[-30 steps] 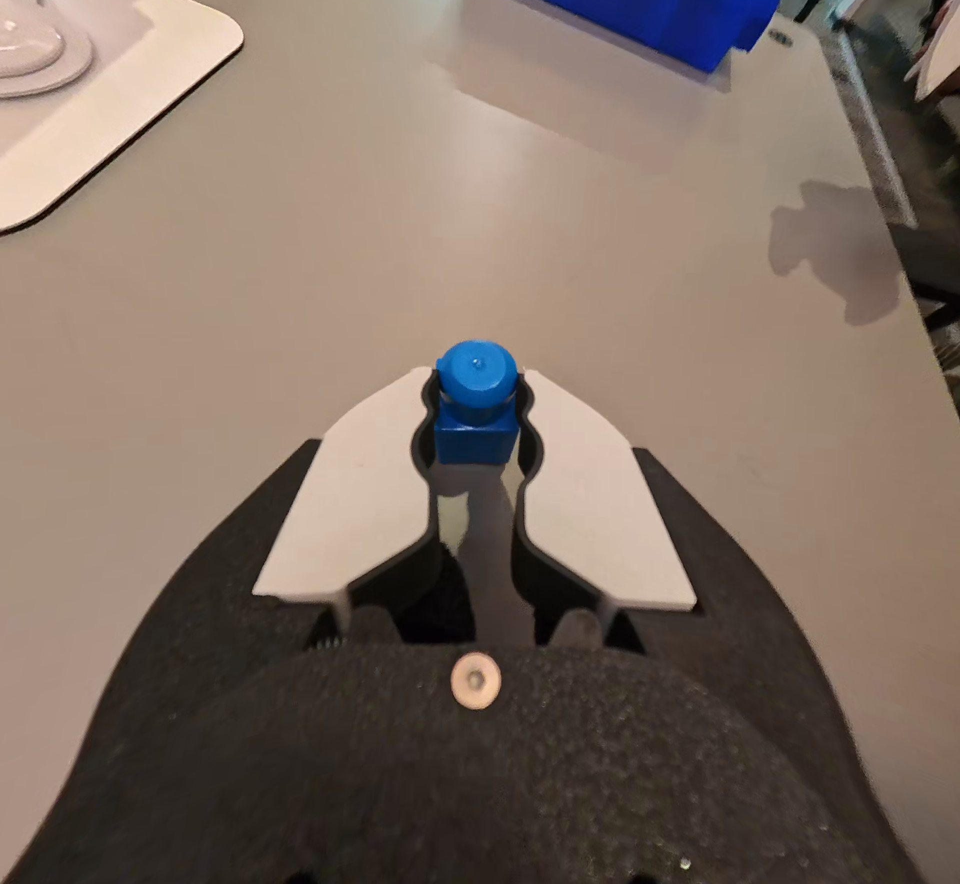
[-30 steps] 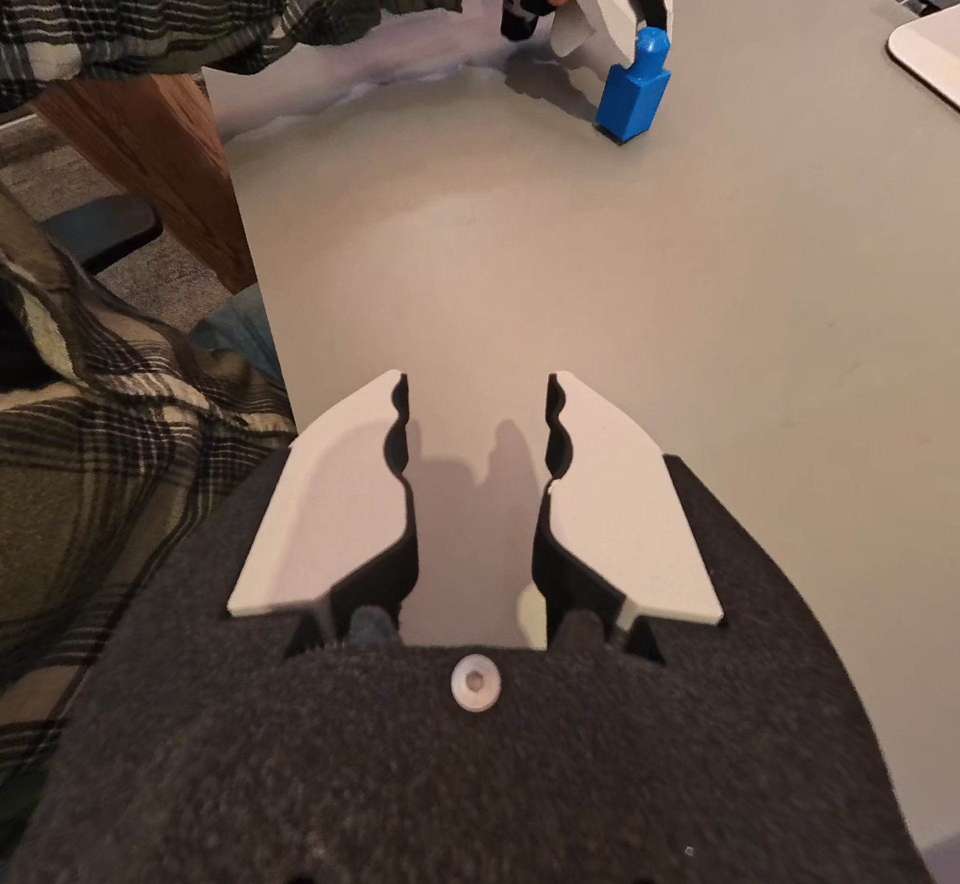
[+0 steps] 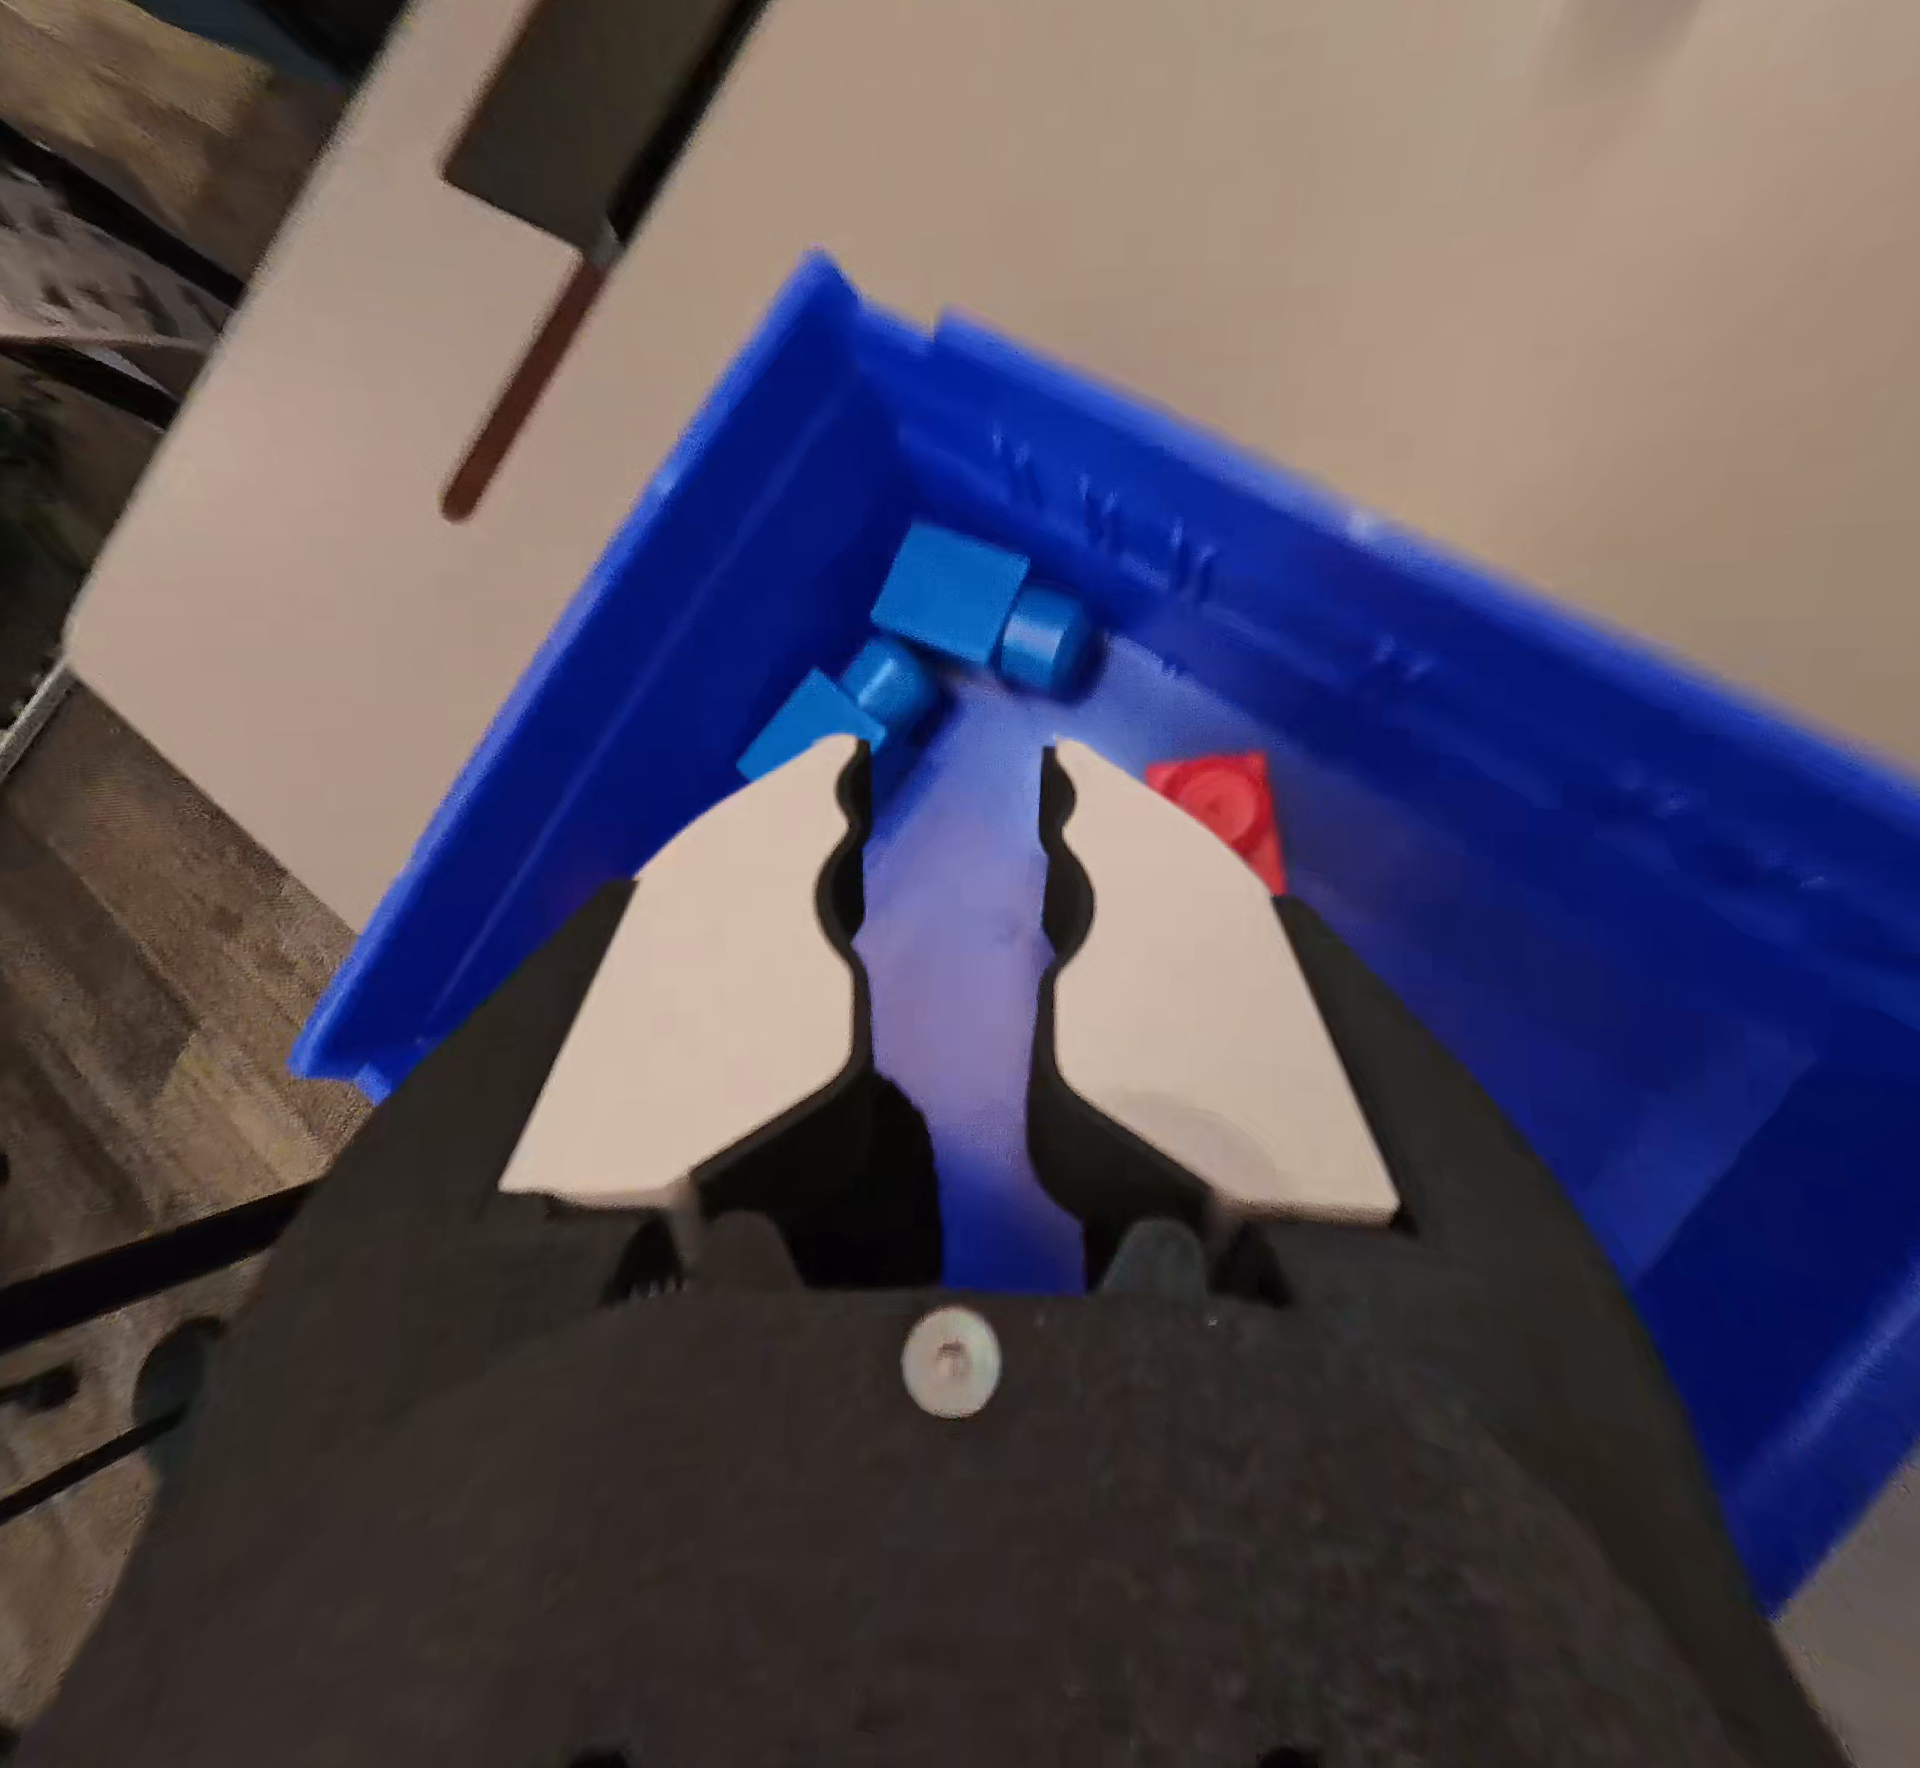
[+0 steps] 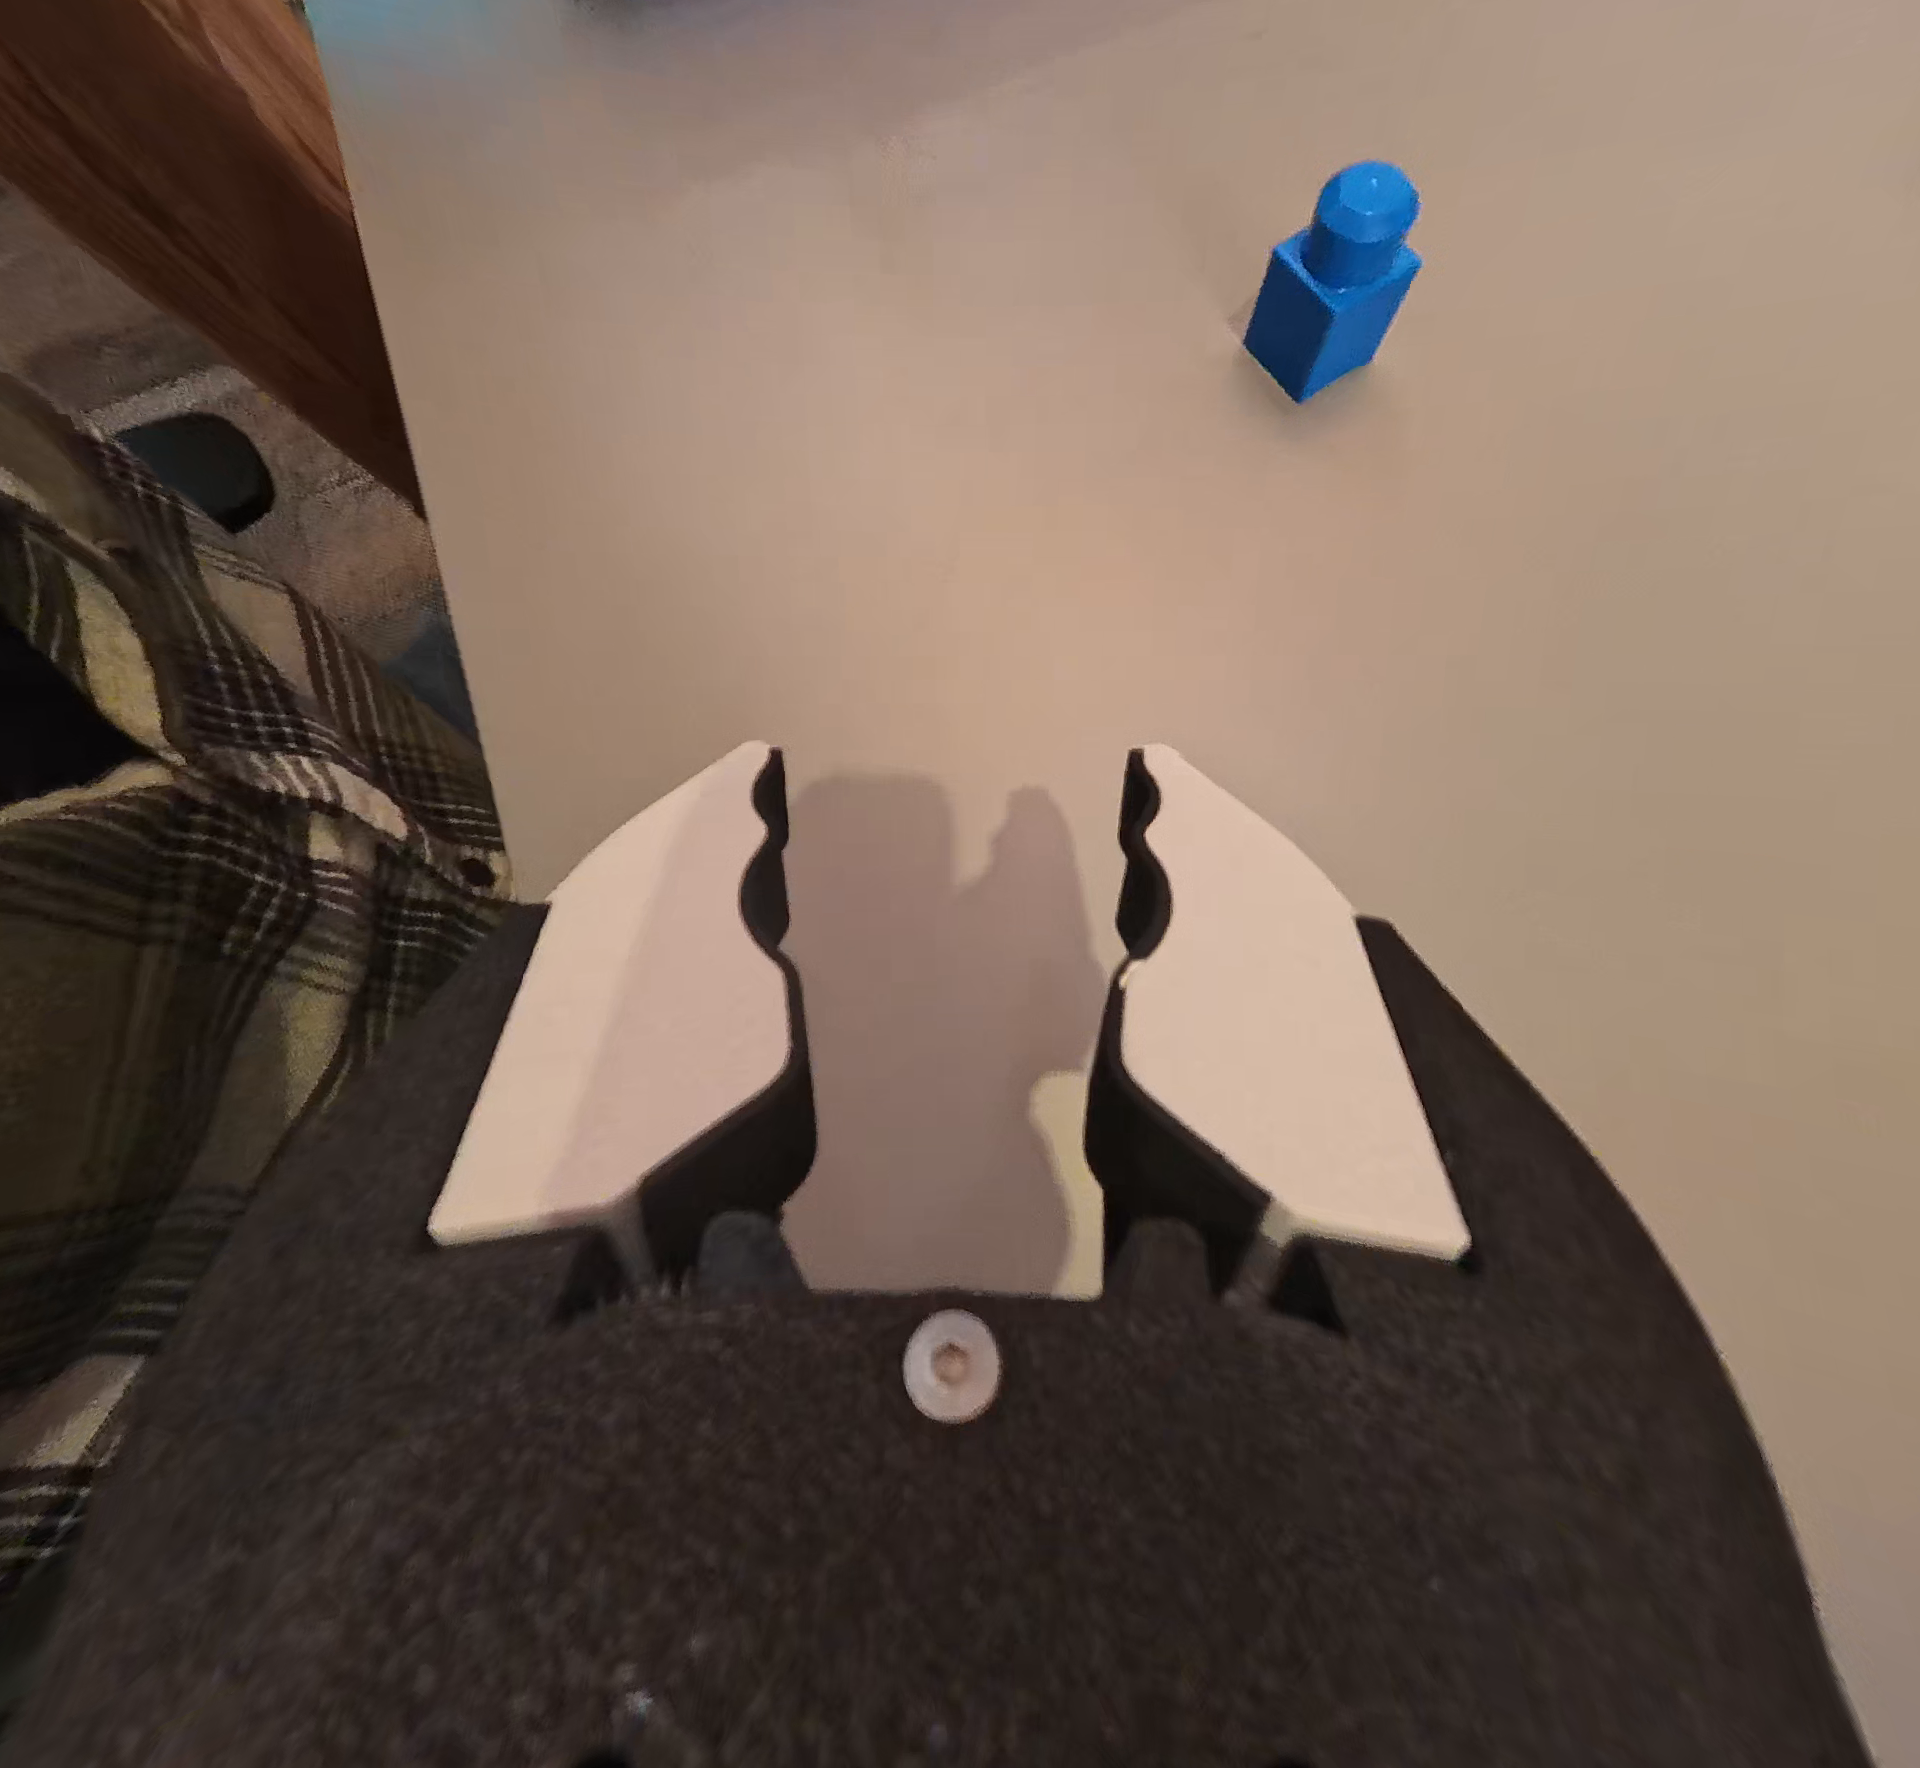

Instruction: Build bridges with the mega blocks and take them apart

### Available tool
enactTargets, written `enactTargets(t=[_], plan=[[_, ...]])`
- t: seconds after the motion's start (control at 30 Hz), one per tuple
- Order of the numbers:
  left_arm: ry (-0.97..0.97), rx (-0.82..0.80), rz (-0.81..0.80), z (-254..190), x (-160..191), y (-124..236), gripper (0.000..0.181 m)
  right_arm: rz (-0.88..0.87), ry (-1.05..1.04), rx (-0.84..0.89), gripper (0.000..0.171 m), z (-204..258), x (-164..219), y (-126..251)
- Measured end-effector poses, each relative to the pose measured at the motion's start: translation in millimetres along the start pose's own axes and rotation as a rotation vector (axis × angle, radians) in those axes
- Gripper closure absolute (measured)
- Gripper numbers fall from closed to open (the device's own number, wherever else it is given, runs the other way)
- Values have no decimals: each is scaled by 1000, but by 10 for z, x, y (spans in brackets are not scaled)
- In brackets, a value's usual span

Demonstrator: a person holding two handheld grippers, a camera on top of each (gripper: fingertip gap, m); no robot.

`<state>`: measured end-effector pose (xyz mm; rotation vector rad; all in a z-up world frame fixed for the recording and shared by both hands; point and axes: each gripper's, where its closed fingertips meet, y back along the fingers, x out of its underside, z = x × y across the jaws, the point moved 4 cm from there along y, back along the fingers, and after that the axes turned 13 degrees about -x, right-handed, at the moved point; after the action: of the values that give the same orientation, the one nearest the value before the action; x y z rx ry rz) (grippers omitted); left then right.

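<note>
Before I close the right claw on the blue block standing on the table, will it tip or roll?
The blue block stands upright, tall for its square base, so a sideways nudge would probably tip it. Its flat sides should keep it from rolling far, though the round stud might let it pivot. It looks like rigid plastic, likely light; the open right claw should grip its flat faces.

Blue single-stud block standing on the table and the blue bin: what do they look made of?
The blue single-stud block looks like moulded hard plastic, semi-matte: crisp edges, uniform colour, a small nub on the stud. The blue open-topped bin looks like glossier rigid plastic, with thin ribbed walls and soft highlights, though blur leaves that uncertain.
</note>
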<state>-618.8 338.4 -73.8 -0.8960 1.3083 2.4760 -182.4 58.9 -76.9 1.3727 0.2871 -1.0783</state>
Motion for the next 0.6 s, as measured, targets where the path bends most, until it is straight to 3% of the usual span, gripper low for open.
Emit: enactTargets(t=[0.13,0.23,0.33,0.6], plan=[[-207,62,139,6,274,-364,148,40,7,-4,110,-22,-140,-145],[-299,72,118,46,200,-515,147,75,6,-1,110,-50,-192,-214],[-337,81,85,101,97,-622,150,93,-2,0,110,-88,-232,-256],[-399,154,278,93,299,-732,151,94,-5,-16,111,-151,-237,-313]])
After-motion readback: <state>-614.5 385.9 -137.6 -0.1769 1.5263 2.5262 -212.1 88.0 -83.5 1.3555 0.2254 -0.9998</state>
